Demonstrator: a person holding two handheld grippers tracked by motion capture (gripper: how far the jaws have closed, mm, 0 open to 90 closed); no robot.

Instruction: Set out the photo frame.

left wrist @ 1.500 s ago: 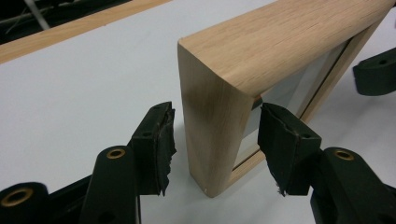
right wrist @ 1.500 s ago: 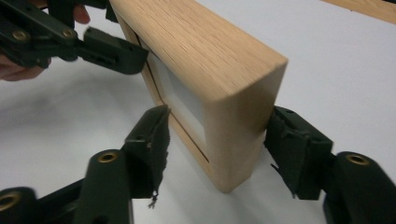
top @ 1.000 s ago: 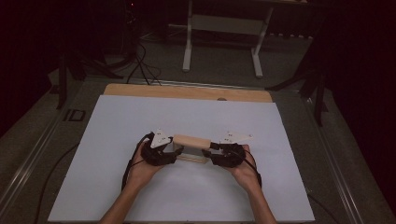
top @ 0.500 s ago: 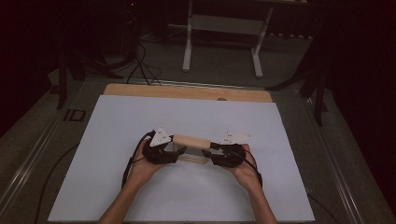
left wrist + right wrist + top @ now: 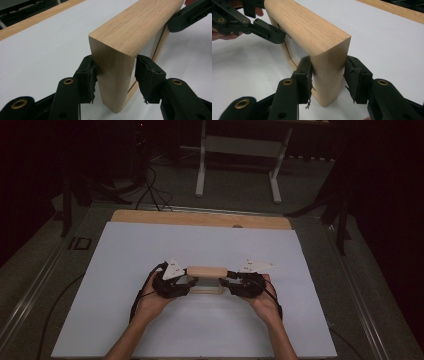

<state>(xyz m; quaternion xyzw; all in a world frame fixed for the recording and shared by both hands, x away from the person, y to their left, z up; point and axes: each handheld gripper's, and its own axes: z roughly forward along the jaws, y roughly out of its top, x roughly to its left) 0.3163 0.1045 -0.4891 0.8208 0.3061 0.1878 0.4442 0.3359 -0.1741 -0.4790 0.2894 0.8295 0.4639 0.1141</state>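
Note:
A thick light-wood frame [image 5: 206,272] stands upright on its long edge in the middle of the white table top [image 5: 150,245]. My left gripper [image 5: 190,282] is at its left end and my right gripper [image 5: 225,281] at its right end, each held in a hand. In the left gripper view the jaws have just been closing, and the left gripper [image 5: 113,75] has both pads against the frame's [image 5: 140,25] end post. In the right gripper view the right gripper [image 5: 327,75] clamps the other end of the frame [image 5: 307,25] the same way. The left gripper [image 5: 262,27] shows at the far end.
A bare wooden strip [image 5: 200,218] runs along the table's far edge. Beyond it, on the dark floor, stand a white metal stand [image 5: 202,165] and loose cables [image 5: 150,190]. Metal rails border the table on both sides.

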